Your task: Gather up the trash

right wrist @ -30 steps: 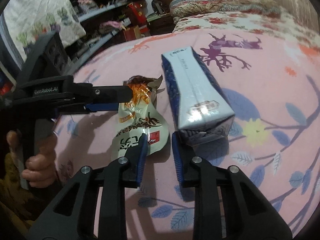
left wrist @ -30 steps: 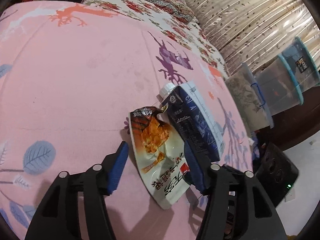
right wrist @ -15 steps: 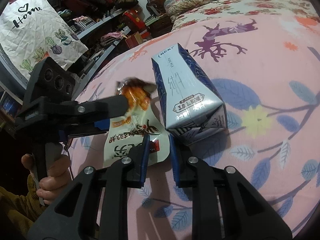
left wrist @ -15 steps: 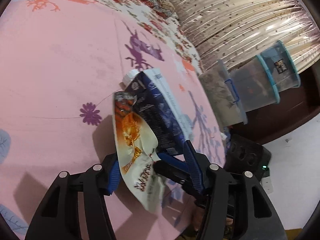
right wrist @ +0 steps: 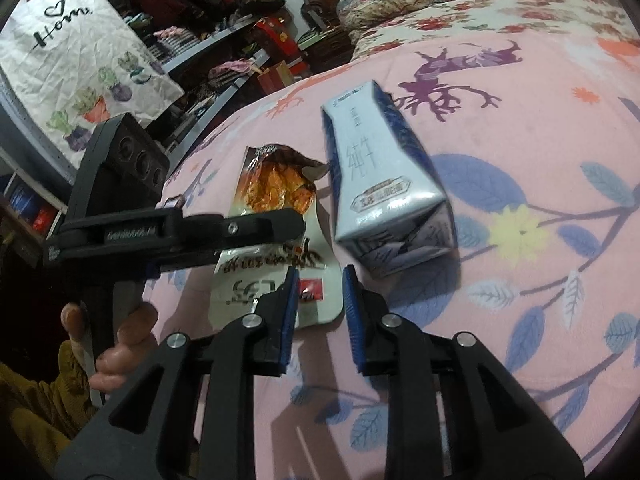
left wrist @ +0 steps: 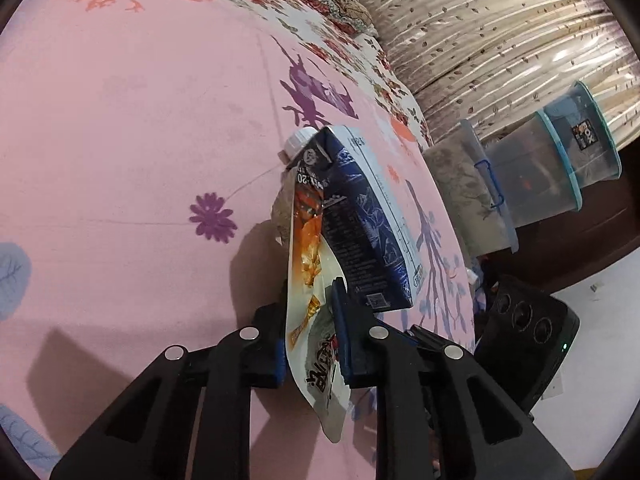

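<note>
Pink bedding printed with leaves and purple deer [left wrist: 120,128] covers the bed I am working over, with a striped curtain [left wrist: 500,32] and stacked plastic storage bins [left wrist: 532,184] off its far side. My left gripper [left wrist: 310,312] is pinched closed on a torn snack wrapper [left wrist: 308,248], gripping it across the lower half so the ragged opened end stands up and the sealed bottom hangs below the pads. It is thin, crinkly film, nearly weightless and slick, so I judge a firm flat pinch well in from the edge is what keeps it from sliding out. Just beside it lies a blue-and-white milk carton [right wrist: 380,184] on its side, screw cap [left wrist: 298,142] pointing away from me. My right gripper [right wrist: 320,304] holds nothing; its pads are parted by a narrow gap and hover just short of the carton's base. That carton is stiff card, probably empty and light, and easily dented. I would widen the jaws and take it across its narrower faces near the middle.
</note>
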The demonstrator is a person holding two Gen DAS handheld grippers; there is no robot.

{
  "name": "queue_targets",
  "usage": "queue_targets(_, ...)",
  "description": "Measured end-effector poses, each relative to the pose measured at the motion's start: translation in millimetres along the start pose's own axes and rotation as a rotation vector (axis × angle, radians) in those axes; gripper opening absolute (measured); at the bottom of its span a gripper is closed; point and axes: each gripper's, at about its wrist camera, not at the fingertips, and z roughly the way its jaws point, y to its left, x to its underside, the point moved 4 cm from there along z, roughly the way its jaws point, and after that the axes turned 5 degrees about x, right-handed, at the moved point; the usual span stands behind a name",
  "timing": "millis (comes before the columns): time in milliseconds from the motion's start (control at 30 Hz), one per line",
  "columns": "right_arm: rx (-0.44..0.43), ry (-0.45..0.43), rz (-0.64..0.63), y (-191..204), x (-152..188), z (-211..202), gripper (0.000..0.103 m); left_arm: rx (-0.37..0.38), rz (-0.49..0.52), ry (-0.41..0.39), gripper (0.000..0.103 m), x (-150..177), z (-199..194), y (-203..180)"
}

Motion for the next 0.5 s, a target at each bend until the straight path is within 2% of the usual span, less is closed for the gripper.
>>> queue_targets(67, -0.017, -0.011, -0.011, 3, 4, -6, 0.05, -0.004, -0.005, -0.011, 0.017, 1, -6, 3)
queue_targets(100, -0.014, -0.023, -0.021, 5, 5, -10, 0.069, -0.005, -0.009, -0.017, 0.017, 1, -10, 5)
queue_targets(133, 0.012, -0.039, -0.038, 7, 7, -14, 0.075, -0.006, -0.013, -0.022, 0.017, 1, -12, 6)
queue_targets(233, 0.076, -0.058, -0.102, 12, 11, -25, 0.075, -0.014, -0.021, -0.039, 0.017, -1, -21, 11)
queue_targets(333, 0.095, -0.088, -0.107, 11, 11, -40, 0.075, -0.034, -0.016, -0.055, 0.016, -2, -28, 14)
queue_targets(500, 0.137, -0.2, -0.083, 1, -6, -69, 0.075, -0.028, -0.036, -0.057, 0.017, -1, -28, 20)
